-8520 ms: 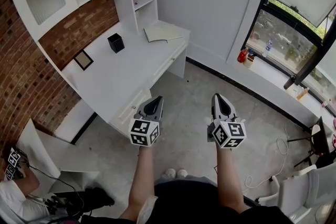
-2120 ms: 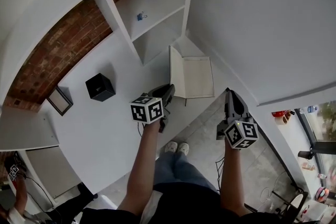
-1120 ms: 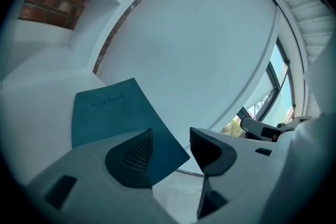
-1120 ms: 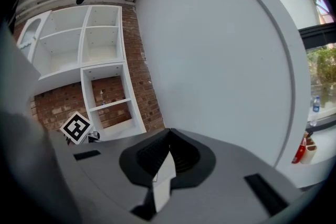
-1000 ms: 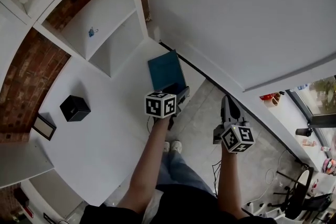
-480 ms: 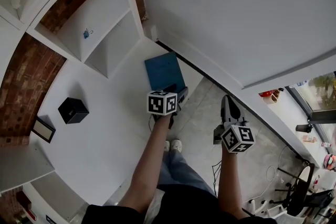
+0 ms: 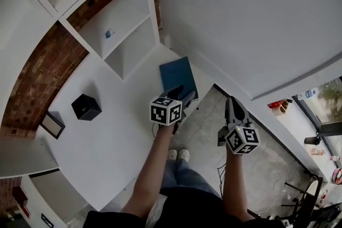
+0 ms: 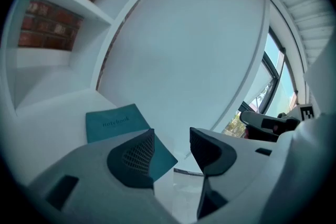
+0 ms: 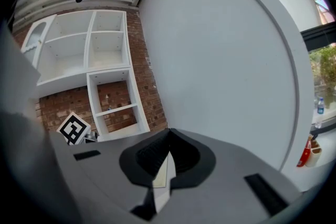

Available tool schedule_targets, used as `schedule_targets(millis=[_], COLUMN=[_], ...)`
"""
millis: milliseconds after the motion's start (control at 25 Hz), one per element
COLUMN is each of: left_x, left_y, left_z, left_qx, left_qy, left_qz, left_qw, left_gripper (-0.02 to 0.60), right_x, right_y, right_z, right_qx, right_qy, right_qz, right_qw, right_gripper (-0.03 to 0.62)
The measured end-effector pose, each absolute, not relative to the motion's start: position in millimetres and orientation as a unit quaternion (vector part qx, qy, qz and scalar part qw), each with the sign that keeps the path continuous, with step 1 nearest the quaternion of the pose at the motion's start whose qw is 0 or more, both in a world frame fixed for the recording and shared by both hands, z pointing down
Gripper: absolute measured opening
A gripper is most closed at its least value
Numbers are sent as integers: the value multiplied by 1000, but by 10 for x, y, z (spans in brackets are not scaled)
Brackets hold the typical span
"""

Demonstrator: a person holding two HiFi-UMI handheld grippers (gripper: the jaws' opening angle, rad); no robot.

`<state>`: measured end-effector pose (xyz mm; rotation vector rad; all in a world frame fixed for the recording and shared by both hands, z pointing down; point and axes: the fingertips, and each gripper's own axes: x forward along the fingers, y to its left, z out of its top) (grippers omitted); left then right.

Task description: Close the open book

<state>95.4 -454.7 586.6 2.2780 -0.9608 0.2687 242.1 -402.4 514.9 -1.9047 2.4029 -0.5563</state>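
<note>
Head view has the closed teal rectangular book (image 7: 178, 73) lying flat on the white desk (image 7: 107, 136), just ahead of the left gripper (image 7: 180, 94), whose jaws stand apart, empty. The right gripper (image 7: 231, 104) hangs beside the desk, jaws pressed together.

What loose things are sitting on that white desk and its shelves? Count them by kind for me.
Closed teal notebook: 1
Black box: 1
Small picture frame: 1
Small blue clip: 1
Total: 4
</note>
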Motion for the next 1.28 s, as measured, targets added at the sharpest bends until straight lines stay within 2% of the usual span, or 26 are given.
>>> schedule_targets(millis=[120,320,640,880,1280], left_x=[753,339,-222,-493,-633], left_y=[-4500,-4357,-4036,-3868,-3765], left_z=[5445,4706,4067,3792,3721], left_qx=[881,886,871,859,854], left_qy=[-388,-434,-486,-509,-518], left_qz=[71,25,-11,-28,-23], left_qw=[262,160,74,43,34], left_gripper=[198,136,36,20,9], right_x=[2320,2118,1839,1756,1678], right_y=[-4016,-3985,-3902,-3865,-3763], right_z=[4989,4648,4160,3913,3713], right_qx=[-603,-587,-560,-550,-547], right_qy=[780,797,820,827,830], right_qz=[-166,-136,-88,-64,-41], right_qw=[24,46,78,93,103], right_gripper=[-3,-2,-2,-2,-2])
